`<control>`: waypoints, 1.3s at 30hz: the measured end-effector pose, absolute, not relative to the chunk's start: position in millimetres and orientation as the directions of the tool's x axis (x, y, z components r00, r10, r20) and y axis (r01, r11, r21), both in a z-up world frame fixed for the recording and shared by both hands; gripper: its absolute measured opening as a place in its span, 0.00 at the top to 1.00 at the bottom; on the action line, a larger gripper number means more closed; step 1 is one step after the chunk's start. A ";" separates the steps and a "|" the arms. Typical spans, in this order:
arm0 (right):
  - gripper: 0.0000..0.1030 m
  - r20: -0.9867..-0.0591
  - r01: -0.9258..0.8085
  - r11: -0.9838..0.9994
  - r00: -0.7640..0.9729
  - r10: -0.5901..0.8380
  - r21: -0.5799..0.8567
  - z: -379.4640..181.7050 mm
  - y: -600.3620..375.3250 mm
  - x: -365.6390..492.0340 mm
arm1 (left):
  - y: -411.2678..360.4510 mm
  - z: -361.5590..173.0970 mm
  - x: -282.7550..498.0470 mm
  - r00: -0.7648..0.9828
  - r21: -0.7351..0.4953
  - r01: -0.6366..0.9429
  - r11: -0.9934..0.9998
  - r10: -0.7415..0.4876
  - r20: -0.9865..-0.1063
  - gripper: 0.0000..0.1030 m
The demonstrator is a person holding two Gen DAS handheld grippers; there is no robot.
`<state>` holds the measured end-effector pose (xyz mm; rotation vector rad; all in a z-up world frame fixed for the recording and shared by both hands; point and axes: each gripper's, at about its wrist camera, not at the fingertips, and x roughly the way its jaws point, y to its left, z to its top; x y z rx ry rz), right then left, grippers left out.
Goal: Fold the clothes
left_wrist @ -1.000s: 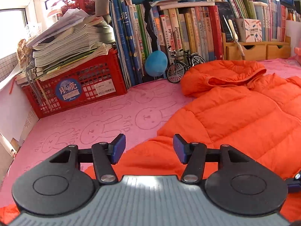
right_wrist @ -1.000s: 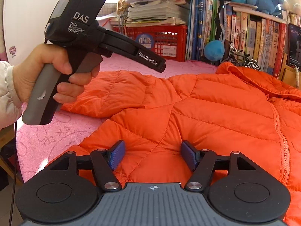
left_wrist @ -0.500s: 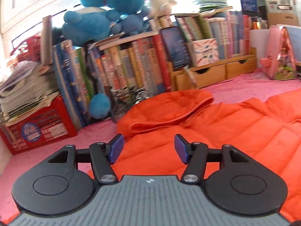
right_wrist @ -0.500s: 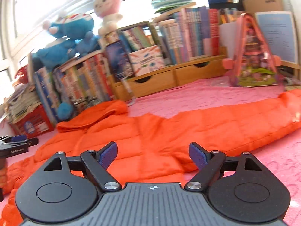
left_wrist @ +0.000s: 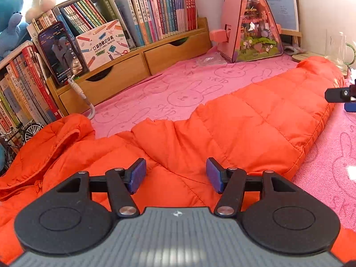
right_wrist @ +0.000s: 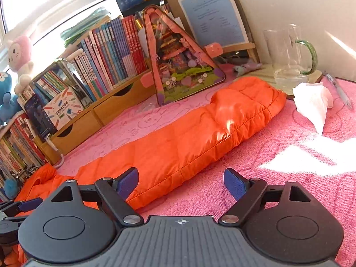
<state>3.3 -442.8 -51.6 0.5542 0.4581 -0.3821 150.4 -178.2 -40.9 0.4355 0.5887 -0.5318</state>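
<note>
Orange down jacket lies on the pink table, its lower part hidden behind both grippers; left gripper and right gripper fingers stand released, the right having just opened wider, grasping nothing.

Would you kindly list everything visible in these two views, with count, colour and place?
jacket: one, orange, spread on the cloth, sleeve stretched toward the jug
cloth: one, pink with rabbit outlines, under everything
books: many, mixed colours, along the back
drawers: two, wooden, under the books
triangular toy house: one, pink, behind the sleeve
jug: one, clear glass, green handle, by the cuff
tissue: one, white, right of the cuff
left gripper: black, blue pads, open over the jacket
right gripper: same, open, beside the sleeve
</note>
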 end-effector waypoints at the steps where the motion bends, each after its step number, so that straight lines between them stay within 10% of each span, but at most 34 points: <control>1: 0.17 -0.510 0.465 0.780 0.831 -0.222 0.418 -52.1 -448.0 7.1 | -177.2 -43.1 150.5 0.712 0.234 0.576 0.783 -0.341 -0.614 0.38; 7: 0.19 -0.500 0.496 0.731 0.831 -0.243 0.469 -56.8 -470.7 27.0 | -182.4 -45.8 148.2 0.734 0.265 0.564 0.783 -0.328 -0.595 0.38; 11: 0.74 -0.520 0.527 0.692 0.817 -0.250 0.494 -60.5 -479.1 40.7 | -184.0 -44.1 146.4 0.743 0.282 0.555 0.783 -0.313 -0.592 0.38; 14: 0.83 -0.483 0.495 0.710 0.840 -0.246 0.500 -46.0 -471.6 42.3 | -162.9 -30.6 139.6 0.736 0.225 0.538 0.812 -0.323 -0.595 0.37; 24: 0.84 -0.185 -0.067 0.969 0.976 0.113 0.239 74.2 -268.8 62.8 | 71.9 14.2 95.7 0.782 -0.386 0.261 0.885 -0.429 -0.452 0.35; 30: 0.83 -0.371 -0.454 0.889 0.837 0.402 -0.062 35.2 -70.9 78.4 | 164.9 -14.3 68.9 0.814 -0.502 0.009 0.865 -0.297 -0.498 0.35; 39: 0.59 -0.522 -0.516 0.817 0.786 0.333 -0.256 -19.9 -11.3 65.7 | 177.9 -13.0 56.7 0.850 -0.460 0.031 0.887 -0.266 -0.455 0.35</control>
